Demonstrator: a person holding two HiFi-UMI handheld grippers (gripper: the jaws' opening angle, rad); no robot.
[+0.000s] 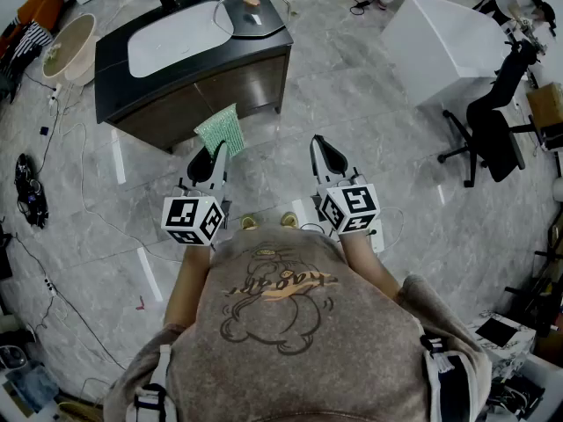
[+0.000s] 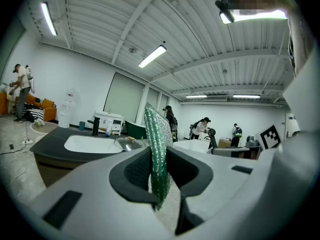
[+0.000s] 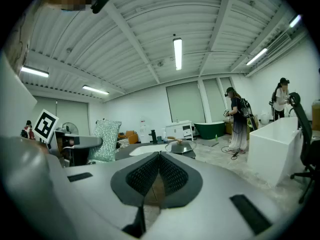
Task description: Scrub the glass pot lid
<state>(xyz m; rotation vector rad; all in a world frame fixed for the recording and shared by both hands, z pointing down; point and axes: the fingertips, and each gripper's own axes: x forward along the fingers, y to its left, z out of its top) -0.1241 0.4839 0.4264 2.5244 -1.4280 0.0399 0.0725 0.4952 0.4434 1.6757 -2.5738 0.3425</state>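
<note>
The scrubbing has not begun, judging by how things lie. The glass pot lid rests on the dark counter of a sink cabinet, just right of the white basin and well apart from both grippers, with its knob up and nothing touching it. The person stands back on the grey tiled floor, facing the cabinet with both grippers held out roughly level. The left gripper has its pads clamped on a green glittery scouring pad, which stands upright out of the jaws, pinched by its lower edge. The right gripper has its pads pressed together with nothing between them; its view shows the lid across the floor, beyond the closed tips. So the tool is in hand, which is probably the only part of the job done. What is left is nearly all of it: walking up to the counter, likely steadying the lid with the free right gripper, working the pad over the glass, and setting the lid down again.
</note>
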